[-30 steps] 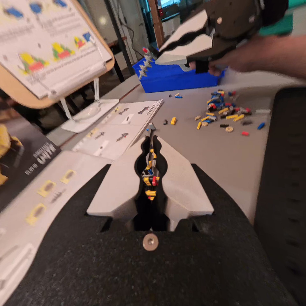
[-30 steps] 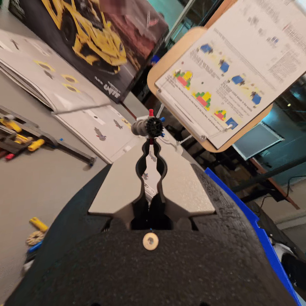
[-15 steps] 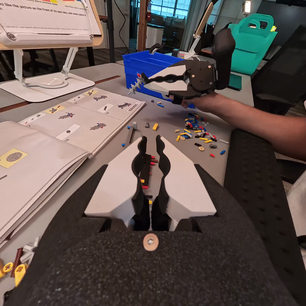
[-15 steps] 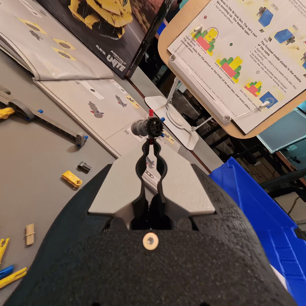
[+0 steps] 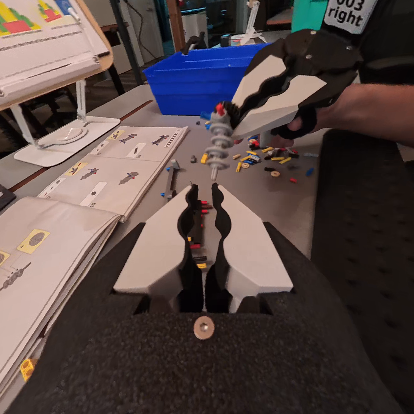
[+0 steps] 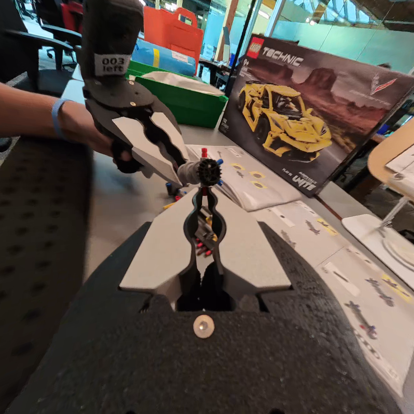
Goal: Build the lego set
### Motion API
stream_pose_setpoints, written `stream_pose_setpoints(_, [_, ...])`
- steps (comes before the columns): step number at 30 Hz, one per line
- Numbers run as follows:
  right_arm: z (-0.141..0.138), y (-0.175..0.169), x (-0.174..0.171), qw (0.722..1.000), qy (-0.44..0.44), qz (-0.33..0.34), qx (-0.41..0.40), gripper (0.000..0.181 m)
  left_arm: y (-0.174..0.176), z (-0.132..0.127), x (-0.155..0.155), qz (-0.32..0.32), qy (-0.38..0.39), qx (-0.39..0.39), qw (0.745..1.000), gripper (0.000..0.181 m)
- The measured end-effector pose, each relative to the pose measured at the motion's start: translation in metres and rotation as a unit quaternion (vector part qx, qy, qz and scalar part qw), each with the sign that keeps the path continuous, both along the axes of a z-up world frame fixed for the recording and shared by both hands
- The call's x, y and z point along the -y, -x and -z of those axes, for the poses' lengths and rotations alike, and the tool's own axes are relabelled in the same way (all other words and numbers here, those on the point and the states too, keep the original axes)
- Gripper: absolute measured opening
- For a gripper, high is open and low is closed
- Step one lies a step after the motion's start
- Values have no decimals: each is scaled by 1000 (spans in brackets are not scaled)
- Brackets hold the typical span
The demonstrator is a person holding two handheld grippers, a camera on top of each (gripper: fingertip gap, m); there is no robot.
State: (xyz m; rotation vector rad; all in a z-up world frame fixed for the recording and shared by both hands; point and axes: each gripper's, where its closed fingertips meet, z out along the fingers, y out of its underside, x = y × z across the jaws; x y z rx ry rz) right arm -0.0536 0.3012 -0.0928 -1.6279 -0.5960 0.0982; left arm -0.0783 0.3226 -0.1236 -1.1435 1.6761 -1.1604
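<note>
Risk sits with the grey shaft assembly [image 5: 218, 143], pinched by its black gear end in the right hand-held gripper [image 6: 204, 190]; the left hand-held gripper [image 5: 203, 184], narrowly parted and empty at six o'clock, could knock it onto the counter [image 5: 257, 201].

2 grippers [image 5: 202, 184] [image 6: 205, 190], 1 blue bin [image 5: 197, 76], 1 set box [image 6: 313, 116]

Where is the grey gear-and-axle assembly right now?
The grey gear-and-axle assembly is in the air, gripped at its black-gear end by the right tool, its free tip just ahead of the open left tool, above the table.
</note>
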Motion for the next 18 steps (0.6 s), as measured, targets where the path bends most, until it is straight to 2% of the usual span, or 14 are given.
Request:
stream_pose_setpoints(4, [14, 5, 1, 999, 18, 29, 31, 3, 3, 2, 10, 15, -25, 2, 1000, 3])
stream_pose_setpoints(9, [5, 10, 8, 999, 9, 37, 22, 3, 6, -1, 19, 35, -32, 8, 999, 3])
stream_pose_setpoints(18, [7, 15, 16, 998, 19, 55, -2, 4, 8, -1, 20, 39, -101, 34, 994, 3])
